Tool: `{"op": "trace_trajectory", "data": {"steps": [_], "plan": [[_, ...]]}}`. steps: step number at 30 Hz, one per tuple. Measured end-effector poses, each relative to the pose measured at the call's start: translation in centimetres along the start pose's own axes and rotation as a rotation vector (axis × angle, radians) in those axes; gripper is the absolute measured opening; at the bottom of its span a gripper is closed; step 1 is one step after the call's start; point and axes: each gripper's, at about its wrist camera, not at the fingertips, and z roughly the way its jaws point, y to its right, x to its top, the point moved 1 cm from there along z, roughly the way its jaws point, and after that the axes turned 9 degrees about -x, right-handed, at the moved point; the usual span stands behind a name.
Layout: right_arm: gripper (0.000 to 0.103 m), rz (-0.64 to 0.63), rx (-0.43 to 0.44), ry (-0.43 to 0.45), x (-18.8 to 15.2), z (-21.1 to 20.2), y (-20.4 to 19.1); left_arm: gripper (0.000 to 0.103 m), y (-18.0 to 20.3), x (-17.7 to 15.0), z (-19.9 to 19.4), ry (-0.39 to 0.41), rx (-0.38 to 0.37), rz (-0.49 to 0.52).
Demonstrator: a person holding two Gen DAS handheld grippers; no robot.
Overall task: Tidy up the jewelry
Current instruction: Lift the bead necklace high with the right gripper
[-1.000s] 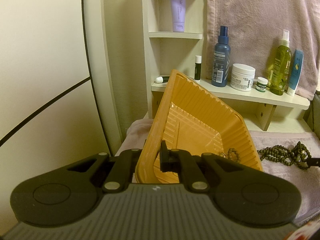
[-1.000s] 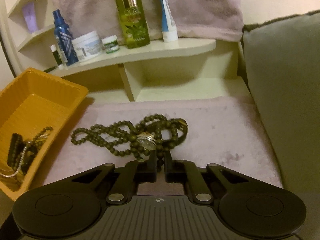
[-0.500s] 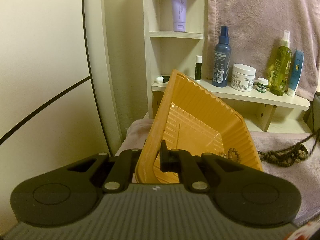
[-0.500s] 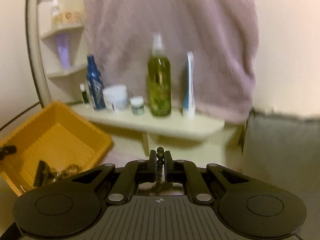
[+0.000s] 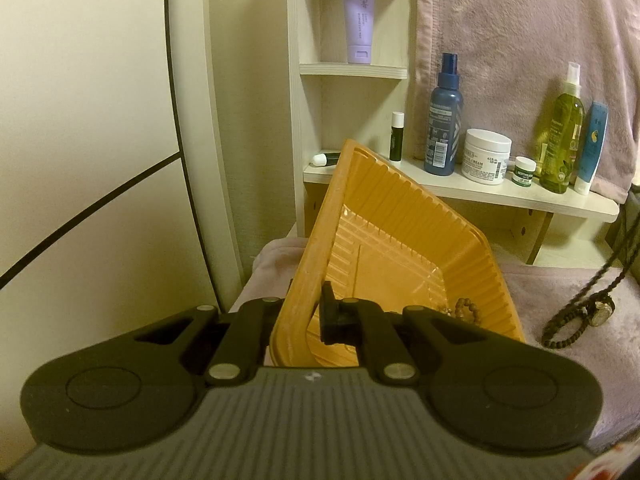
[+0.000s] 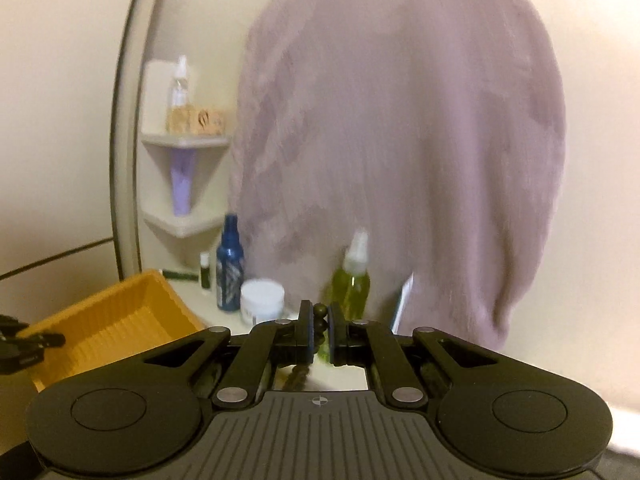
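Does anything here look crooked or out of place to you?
Yes: the orange tray is tipped up steeply, its near rim pinched by the left gripper, so a beaded bracelet has settled in its low corner. The dark bead necklace dangles from the right gripper, its end trailing on the pink towel.

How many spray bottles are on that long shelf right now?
2: a blue spray bottle near the shelf's left end, and a green spray bottle toward its right end. None seems hidden.
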Motion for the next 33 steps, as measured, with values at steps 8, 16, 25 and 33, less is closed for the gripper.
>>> {"op": "trace_trajectory", "data": {"steps": [8,16,25,33], "plan": [[0.007,-0.062,0.020,0.092,4.7,-1.7,0.0,0.007,0.0,0.0,0.0,0.001,-0.001,0.000],[0.007,-0.144,0.033,0.167,8.2,-3.0,-1.0,0.007,0.0,0.0,0.0,0.000,-0.001,-0.002],[0.007,-0.168,0.084,0.252,12.0,-3.6,-2.9,0.007,-0.1,0.1,-0.1,-0.002,-0.006,-0.005],[0.007,-0.183,0.155,0.330,16.4,-3.5,-5.4,0.007,-0.2,0.1,-0.1,-0.003,-0.008,-0.006]]}}
